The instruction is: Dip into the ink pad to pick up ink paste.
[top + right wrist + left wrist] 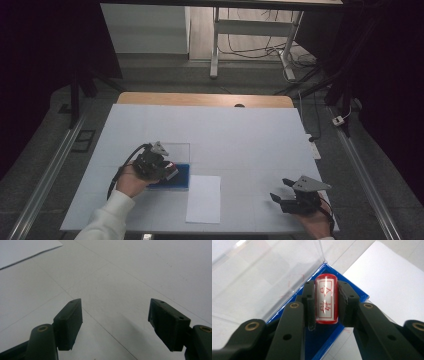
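Observation:
My left gripper [325, 301] is shut on a red stamp [326, 300], whose white face with red characters points toward the camera. It hangs over a blue ink-pad tray [332, 336] with a clear lid [262, 272] standing open behind it. From above, the left gripper [161, 167] sits over the blue tray [181, 176] at the table's front left. A white sheet of paper [204, 198] lies just right of the tray. My right gripper [281, 190] rests open near the front right corner, its fingers [68, 322] wide apart over bare table.
The white table top [225, 135] stretches far back with a wooden edge [205, 99] behind it. Beyond stand a white desk frame [250, 35] and floor cables [300, 60]. A power strip [314, 149] hangs at the right edge.

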Tool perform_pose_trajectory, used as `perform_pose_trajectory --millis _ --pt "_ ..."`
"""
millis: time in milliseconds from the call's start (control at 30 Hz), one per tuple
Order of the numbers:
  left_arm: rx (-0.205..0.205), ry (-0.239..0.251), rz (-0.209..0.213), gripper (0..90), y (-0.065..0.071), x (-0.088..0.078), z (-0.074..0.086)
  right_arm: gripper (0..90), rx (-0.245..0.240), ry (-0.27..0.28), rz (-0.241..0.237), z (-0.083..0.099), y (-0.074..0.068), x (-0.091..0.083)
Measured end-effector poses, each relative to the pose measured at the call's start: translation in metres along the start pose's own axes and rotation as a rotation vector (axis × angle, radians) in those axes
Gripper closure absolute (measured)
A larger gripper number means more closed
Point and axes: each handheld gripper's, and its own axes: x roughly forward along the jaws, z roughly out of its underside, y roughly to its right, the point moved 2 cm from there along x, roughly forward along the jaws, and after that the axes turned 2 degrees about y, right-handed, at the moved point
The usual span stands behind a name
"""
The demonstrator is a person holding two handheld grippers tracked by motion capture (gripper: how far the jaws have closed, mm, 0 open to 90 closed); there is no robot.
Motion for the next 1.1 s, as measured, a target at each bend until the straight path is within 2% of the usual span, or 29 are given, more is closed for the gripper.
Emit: perform_pose_trajectory --millis 433,700,933,1100 --pt "-0.026 0.118 -0.002 70.1 -0.006 -0.038 0.003 27.3 -0.012 -0.001 -0.001 0.000 -0.001 0.001" --pt "-0.032 0.167 0.000 70.0 -0.007 -0.055 0.002 27.4 -0.010 0.000 0.000 0.000 -0.001 0.000" --pt "-0.028 0.199 -0.004 70.0 -0.004 -0.069 0.001 27.5 -0.008 0.000 0.002 0.000 0.000 0.000" --pt "-0.017 0.202 0.003 70.0 -0.001 -0.070 -0.001 27.5 -0.009 -0.002 0.000 0.000 -0.001 0.001"
